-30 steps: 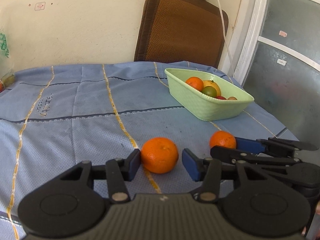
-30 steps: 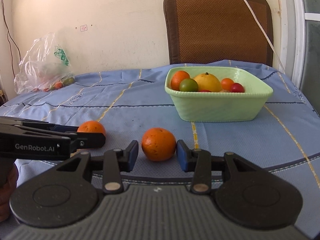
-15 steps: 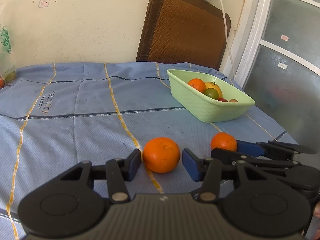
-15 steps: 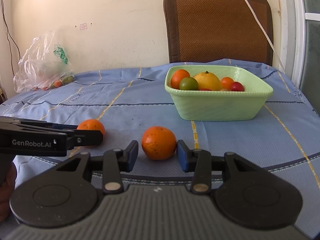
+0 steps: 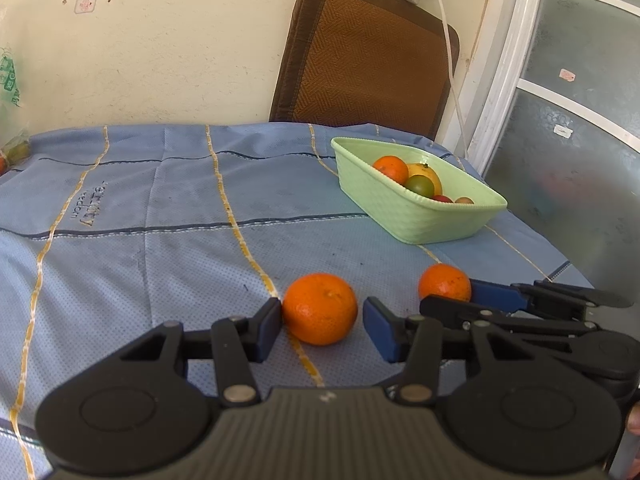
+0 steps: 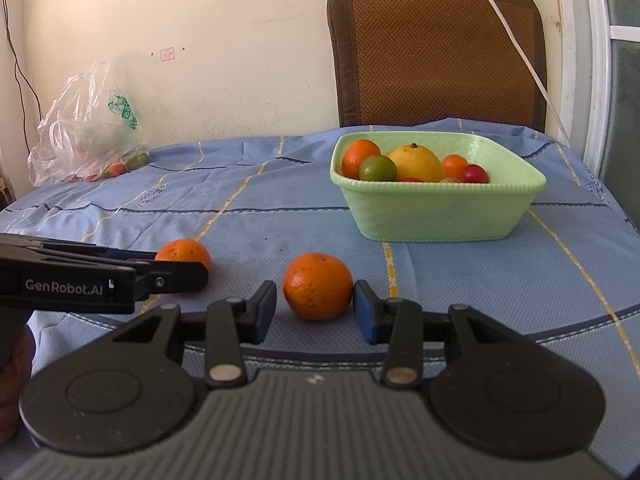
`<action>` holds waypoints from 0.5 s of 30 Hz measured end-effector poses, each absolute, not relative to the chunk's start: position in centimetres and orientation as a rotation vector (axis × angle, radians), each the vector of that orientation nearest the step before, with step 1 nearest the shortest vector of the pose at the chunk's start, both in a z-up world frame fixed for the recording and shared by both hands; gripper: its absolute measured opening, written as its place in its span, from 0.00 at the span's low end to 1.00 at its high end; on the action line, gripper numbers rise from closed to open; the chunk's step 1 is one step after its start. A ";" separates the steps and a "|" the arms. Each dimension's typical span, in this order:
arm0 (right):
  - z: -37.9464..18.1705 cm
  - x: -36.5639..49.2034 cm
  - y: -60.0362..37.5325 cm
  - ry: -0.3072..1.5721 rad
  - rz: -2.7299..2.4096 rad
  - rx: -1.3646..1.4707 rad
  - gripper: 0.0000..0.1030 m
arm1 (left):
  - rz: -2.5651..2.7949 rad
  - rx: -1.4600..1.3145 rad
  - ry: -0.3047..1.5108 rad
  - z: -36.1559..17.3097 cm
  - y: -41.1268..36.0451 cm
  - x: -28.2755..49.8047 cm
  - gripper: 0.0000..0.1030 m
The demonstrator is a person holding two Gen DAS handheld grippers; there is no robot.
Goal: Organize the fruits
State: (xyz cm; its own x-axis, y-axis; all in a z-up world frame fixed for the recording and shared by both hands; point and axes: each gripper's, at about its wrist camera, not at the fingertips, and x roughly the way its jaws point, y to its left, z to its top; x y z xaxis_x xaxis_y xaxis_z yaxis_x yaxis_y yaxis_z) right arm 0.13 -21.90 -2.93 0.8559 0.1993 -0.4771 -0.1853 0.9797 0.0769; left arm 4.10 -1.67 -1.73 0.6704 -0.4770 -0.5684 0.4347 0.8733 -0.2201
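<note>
Two oranges lie on the blue tablecloth. My left gripper (image 5: 322,326) is open around one orange (image 5: 320,309); its left pad touches the fruit and the right pad stands apart. My right gripper (image 6: 315,312) is open around the other orange (image 6: 318,286); its right pad touches that fruit. Each view shows the other gripper from the side: the right one (image 5: 472,296) and its orange (image 5: 444,282), the left one (image 6: 176,268) and its orange (image 6: 182,250). A light green basket (image 5: 416,216) (image 6: 440,216) holds several fruits.
A brown chair back (image 6: 436,48) stands behind the table against the wall. A clear plastic bag (image 6: 88,128) with fruit lies at the far left of the table. A white cable (image 6: 516,40) hangs down at the right. The table edge curves close on the right.
Both grippers have closed in a little on their oranges, so each now has one pad at the fruit. The oranges still rest on the cloth.
</note>
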 end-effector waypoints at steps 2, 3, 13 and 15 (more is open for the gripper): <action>-2.9 0.1 -21.9 0.501 0.203 0.029 0.44 | -0.512 -0.066 0.656 -1.7 -1.7 4.1 0.41; -2.9 0.1 -21.9 0.501 0.204 0.028 0.43 | -0.517 -0.067 0.656 -1.8 -1.7 4.0 0.41; -1.1 -1.3 -23.9 0.346 0.204 0.107 0.39 | -0.640 -0.143 0.649 1.1 -3.1 6.1 0.40; 0.1 -1.2 -25.1 0.280 0.169 0.110 0.39 | -0.668 -0.146 0.625 2.9 -4.6 7.5 0.40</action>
